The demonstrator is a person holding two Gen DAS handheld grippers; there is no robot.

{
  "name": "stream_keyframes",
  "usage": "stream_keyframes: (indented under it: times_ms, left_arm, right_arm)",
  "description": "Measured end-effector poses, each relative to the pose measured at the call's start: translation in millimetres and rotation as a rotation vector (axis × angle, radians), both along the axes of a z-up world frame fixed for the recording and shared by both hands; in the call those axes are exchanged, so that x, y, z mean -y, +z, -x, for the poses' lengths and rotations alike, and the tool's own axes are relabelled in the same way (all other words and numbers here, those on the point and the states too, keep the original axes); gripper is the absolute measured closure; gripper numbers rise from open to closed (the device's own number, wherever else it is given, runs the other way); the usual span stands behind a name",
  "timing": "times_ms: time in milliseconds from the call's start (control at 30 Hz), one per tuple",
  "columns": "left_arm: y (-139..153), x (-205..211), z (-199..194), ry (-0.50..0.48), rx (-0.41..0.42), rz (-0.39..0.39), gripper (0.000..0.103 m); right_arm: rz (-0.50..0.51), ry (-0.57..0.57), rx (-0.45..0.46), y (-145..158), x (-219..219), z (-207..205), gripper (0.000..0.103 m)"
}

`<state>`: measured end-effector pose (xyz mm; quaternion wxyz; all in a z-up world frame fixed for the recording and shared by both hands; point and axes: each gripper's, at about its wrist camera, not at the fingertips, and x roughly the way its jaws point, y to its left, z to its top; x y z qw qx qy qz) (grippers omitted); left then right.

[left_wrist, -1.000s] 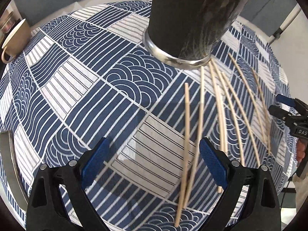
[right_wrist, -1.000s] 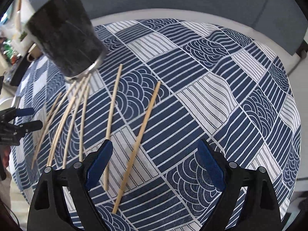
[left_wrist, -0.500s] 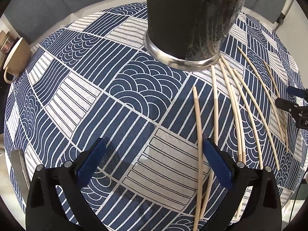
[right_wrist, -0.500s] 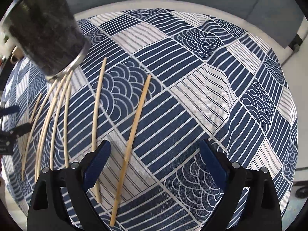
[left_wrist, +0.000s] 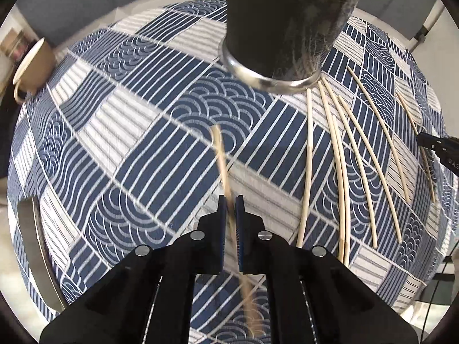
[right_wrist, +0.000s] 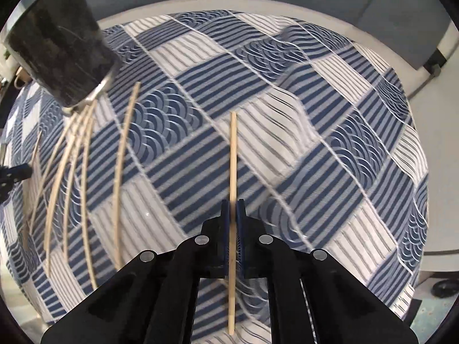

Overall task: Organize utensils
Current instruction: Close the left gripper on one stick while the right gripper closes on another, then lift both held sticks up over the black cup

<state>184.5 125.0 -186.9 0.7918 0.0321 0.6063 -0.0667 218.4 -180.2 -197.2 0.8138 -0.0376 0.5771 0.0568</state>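
Observation:
Pale wooden chopsticks lie on a blue-and-white patterned tablecloth (left_wrist: 149,154). My left gripper (left_wrist: 231,200) is shut on one chopstick (left_wrist: 221,154), which shows blurred and slants up-left from the jaws. My right gripper (right_wrist: 232,203) is shut on another chopstick (right_wrist: 233,154), which runs straight up the view. A black holder with a metal rim (left_wrist: 284,25) stands at the top of the left wrist view and in the upper left of the right wrist view, black holder (right_wrist: 60,43). Several loose chopsticks (left_wrist: 344,154) fan out below it, loose chopsticks (right_wrist: 83,166).
A beige mug (left_wrist: 31,66) stands at the left edge of the table. The table's white rim (right_wrist: 301,14) curves along the far side. A pale flat object (left_wrist: 37,246) lies at the lower left. The other gripper's tip (left_wrist: 436,143) shows at the right edge.
Both grippers went from wide open to shut, each on a chopstick. The left-held chopstick shifted left, away from the loose ones; the right-held one now stands straight between the jaws.

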Motion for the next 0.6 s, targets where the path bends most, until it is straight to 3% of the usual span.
stream_keyframes:
  times_ms: [100, 267, 600]
  left_arm:
    - [0, -13, 8, 0.029, -0.013, 0.028, 0.098]
    - [2, -30, 24, 0.091, -0.03, 0.008, 0.098]
    - [39, -45, 58, 0.198, 0.016, 0.003, 0.098]
  right_arm:
    - [-0.011, -0.021, -0.009, 0, 17, 6, 0.098]
    - [-0.033, -0.021, 0.003, 10, 35, 16, 0.098]
    - [-0.098, 0.0, 0.082, 46, 54, 26, 0.098]
